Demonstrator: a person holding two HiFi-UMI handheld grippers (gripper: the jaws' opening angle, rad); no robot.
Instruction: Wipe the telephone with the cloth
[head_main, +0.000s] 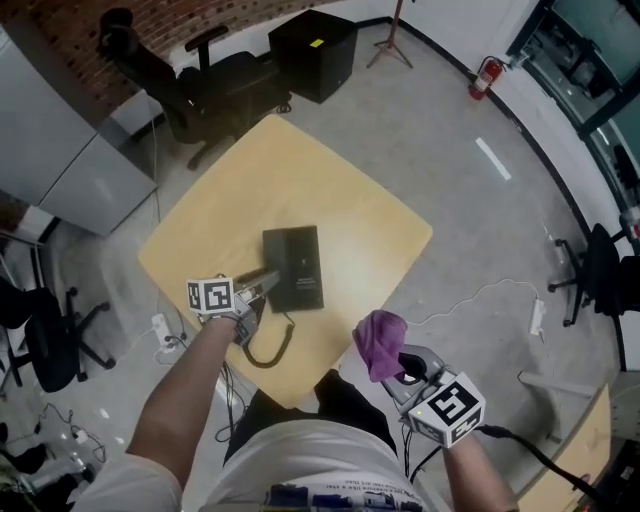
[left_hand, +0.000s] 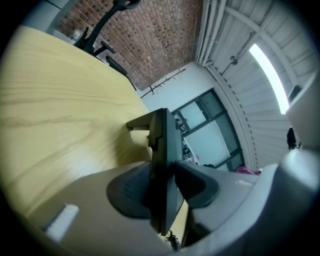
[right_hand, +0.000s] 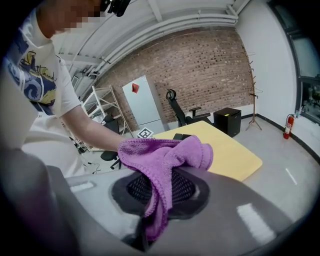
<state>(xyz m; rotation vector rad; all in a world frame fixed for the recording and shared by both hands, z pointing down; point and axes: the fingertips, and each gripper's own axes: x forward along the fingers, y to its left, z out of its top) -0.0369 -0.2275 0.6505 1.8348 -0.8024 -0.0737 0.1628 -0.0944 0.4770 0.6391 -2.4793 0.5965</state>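
Note:
A black telephone (head_main: 293, 267) lies flat in the middle of the yellow table (head_main: 370, 215), its coiled cord (head_main: 268, 345) looping toward the near edge. My left gripper (head_main: 266, 283) is at the phone's near-left edge. In the left gripper view that gripper (left_hand: 162, 175) straddles the edge of the telephone (left_hand: 162, 135), and the jaws stand wide with a pad close on each side. My right gripper (head_main: 400, 365) hovers off the table's near-right edge, shut on a bunched purple cloth (head_main: 380, 342). In the right gripper view the cloth (right_hand: 165, 152) drapes over the pads (right_hand: 187, 187).
Black office chairs (head_main: 215, 85) and a black cabinet (head_main: 313, 52) stand beyond the table's far side. Another chair (head_main: 50, 340) is at the left, with cables on the floor. A fire extinguisher (head_main: 484, 77) stands by the far wall. A power strip (head_main: 537, 317) lies at the right.

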